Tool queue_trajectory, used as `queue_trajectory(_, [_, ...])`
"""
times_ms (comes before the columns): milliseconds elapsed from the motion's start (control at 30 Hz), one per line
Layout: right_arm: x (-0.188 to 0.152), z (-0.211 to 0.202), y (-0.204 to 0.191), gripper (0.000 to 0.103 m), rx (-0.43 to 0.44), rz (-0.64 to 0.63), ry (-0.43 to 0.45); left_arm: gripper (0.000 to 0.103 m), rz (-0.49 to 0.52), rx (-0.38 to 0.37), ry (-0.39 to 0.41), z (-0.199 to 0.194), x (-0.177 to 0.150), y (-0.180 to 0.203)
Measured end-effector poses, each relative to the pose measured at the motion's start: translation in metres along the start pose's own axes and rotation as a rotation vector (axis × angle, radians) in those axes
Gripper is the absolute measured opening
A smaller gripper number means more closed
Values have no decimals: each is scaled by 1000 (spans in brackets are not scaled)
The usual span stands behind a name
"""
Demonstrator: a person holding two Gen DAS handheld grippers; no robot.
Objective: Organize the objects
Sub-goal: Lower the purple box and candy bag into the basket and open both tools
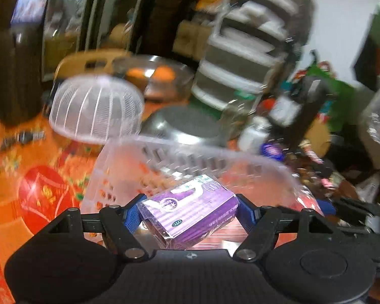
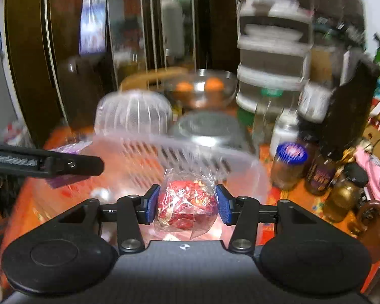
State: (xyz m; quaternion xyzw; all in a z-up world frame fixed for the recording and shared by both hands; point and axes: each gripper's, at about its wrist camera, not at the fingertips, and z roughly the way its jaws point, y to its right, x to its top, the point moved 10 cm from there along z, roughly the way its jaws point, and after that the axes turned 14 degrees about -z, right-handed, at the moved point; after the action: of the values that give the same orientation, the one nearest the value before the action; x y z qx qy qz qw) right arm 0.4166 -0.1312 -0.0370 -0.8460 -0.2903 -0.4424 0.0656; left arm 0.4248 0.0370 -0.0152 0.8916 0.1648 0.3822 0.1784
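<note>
My left gripper [image 1: 190, 214] is shut on a purple striped box [image 1: 190, 215], its blue pads pressing both ends; the box hangs over a clear slotted plastic basket [image 1: 190, 159]. In the right wrist view, my right gripper [image 2: 187, 204] is shut on a red item in crinkled clear wrap [image 2: 187, 202], held above the same basket [image 2: 190, 152]. The left gripper's black finger [image 2: 45, 163] shows at the left of that view with the purple box [image 2: 63, 149] behind it. Both views are blurred.
An orange patterned cloth [image 1: 38, 177] covers the table. Behind the basket stand a white mesh food cover [image 1: 96, 111], a steel pan [image 1: 185, 126], a glass bowl with oranges [image 2: 202, 88] and a tiered container stack [image 1: 245, 50]. Jars, one with a blue lid [image 2: 290, 154], crowd the right.
</note>
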Motion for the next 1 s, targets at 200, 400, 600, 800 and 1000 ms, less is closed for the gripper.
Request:
queue_trajectory(200, [-14,31,-7,51,12,-33,-97,77,65,97,-37,30,-4,-8])
queue_trajectory(400, [-17,37,-16,51,21,-79,-127,77,118,110,-58,41,-9,1])
queue_trajectory(600, [-21,42,-25,51,35,-109,-138,77,115,127,-66,52,-17,-5])
queue_trajectory(800, [-19,40,-27,64,54,-102,-126,84,121,102,-54,48,-18,-1])
queue_trajectory(1000, [-5,18,-26,103,-28,-124,-32,100,114,55,30,23,-13,6])
